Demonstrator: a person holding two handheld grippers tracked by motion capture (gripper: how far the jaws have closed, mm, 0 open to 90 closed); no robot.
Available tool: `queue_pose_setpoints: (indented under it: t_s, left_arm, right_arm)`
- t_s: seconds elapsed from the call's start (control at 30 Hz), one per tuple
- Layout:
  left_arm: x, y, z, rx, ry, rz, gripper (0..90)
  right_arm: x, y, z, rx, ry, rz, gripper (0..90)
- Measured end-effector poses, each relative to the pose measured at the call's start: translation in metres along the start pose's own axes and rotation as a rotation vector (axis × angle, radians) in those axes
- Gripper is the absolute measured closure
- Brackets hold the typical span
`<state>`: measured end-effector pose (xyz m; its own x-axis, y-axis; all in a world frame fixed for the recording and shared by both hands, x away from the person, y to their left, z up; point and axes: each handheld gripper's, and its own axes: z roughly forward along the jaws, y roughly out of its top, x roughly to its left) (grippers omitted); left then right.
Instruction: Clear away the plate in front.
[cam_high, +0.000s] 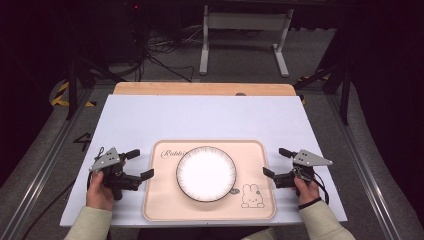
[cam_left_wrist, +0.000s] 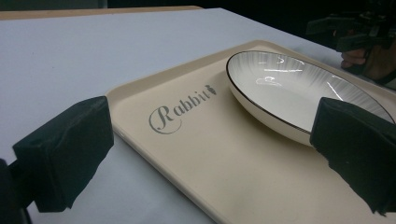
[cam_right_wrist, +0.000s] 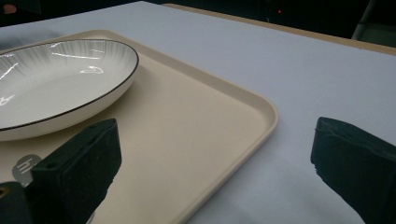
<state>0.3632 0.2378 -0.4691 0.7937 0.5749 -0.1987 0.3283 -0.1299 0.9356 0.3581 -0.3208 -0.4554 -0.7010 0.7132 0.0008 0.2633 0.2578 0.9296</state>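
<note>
We've both hand-held grippers, left and right, spread wide and empty, flanking the tray on the counter. The plate centred there looks glazed, slippery, breakable; we'd pinch its rim.

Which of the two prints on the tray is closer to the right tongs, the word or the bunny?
The bunny drawing, at the tray's near right corner beside the right tongs. The "Rabbit" word is at the far left corner, by the left tongs.
</note>
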Motion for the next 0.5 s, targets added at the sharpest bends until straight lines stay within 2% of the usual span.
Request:
queue_pose_setpoints:
  t_s: [0.17,0.33,0.5]
  left_arm:
    - [-0.0009,0.0000,0.0011,0.010,0.014,0.003,0.4]
    - [-0.0003,0.0001,0.0014,0.015,0.011,-0.007,0.4]
    - [-0.0013,0.0001,0.0018,0.021,0.012,-0.001,0.5]
  right_arm:
    - [0.0000,0.0000,0.0001,0.000,0.000,0.000,2.4]
    - [0.0000,0.0000,0.0001,0.001,-0.001,-0.001,2.4]
    - [-0.0001,0.0000,0.0001,0.001,-0.001,0.000,2.4]
